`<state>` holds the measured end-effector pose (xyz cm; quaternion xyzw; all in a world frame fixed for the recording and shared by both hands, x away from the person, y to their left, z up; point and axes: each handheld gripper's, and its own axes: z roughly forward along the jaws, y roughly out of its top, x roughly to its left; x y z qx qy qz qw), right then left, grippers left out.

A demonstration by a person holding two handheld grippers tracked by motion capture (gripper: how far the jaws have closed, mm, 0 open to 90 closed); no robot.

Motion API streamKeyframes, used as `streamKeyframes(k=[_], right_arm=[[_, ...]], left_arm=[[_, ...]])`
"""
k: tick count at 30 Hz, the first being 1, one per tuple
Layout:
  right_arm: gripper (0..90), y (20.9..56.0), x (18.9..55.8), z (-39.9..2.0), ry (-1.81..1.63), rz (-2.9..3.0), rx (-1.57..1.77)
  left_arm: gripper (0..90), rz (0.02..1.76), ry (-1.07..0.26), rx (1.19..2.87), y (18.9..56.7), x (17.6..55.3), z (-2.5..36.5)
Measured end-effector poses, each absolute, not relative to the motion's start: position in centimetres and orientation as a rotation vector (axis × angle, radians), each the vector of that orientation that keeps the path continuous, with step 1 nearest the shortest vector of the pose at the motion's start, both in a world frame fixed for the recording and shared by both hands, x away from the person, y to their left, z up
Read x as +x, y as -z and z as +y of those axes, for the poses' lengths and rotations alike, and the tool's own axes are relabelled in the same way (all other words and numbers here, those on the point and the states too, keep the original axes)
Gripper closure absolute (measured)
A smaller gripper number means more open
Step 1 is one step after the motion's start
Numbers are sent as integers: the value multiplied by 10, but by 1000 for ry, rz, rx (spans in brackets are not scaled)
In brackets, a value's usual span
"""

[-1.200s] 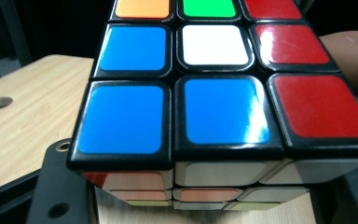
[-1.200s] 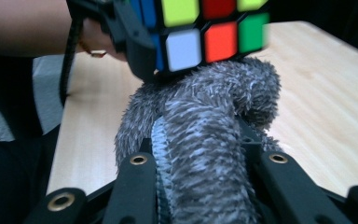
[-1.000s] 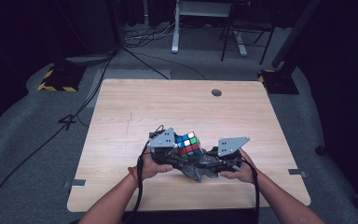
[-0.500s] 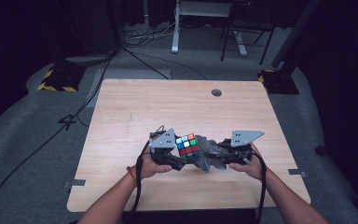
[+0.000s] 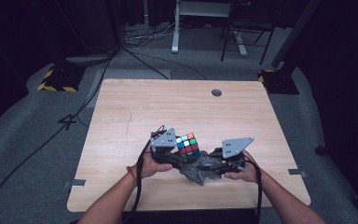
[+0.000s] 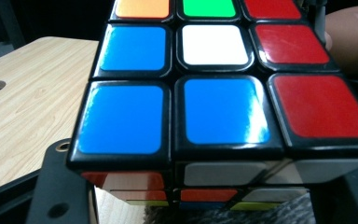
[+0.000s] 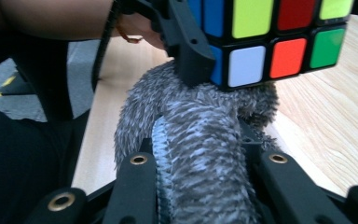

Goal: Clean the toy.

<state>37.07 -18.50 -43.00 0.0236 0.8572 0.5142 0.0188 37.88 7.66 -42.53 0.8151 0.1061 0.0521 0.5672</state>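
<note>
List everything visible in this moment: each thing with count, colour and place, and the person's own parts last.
Puzzle cube: one, black with blue, red, white, green, orange and yellow tiles; held between the left tongs' jaws, above the cloth.
Fuzzy cloth: one, mottled grey; pinched in the right tongs, its far end under the cube.
Table: one, light wood, round hole near the far edge.
Floor cables: several, black, on grey carpet left of the table.
Desk frame: one, white, behind the table.
Left tongs: one, black, grey top plate; closed on the cube.
Right tongs: one, black, grey top plate; shut on the cloth.
Forearms: two, entering from the bottom edge.
</note>
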Motion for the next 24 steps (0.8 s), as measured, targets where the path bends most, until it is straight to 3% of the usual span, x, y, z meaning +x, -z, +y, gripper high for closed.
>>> streamKeyframes(k=[6,15,24], right_arm=[[692,430,371,-183,-1532,2657,83],[693,431,380,-189,-1515,2588,255],[693,431,361,-173,-1536,2697,-9]], left_arm=[[334,191,-52,1919,425,376,74],[334,200,-93,1919,425,371,67],[334,299,-143,1875,423,378,76]])
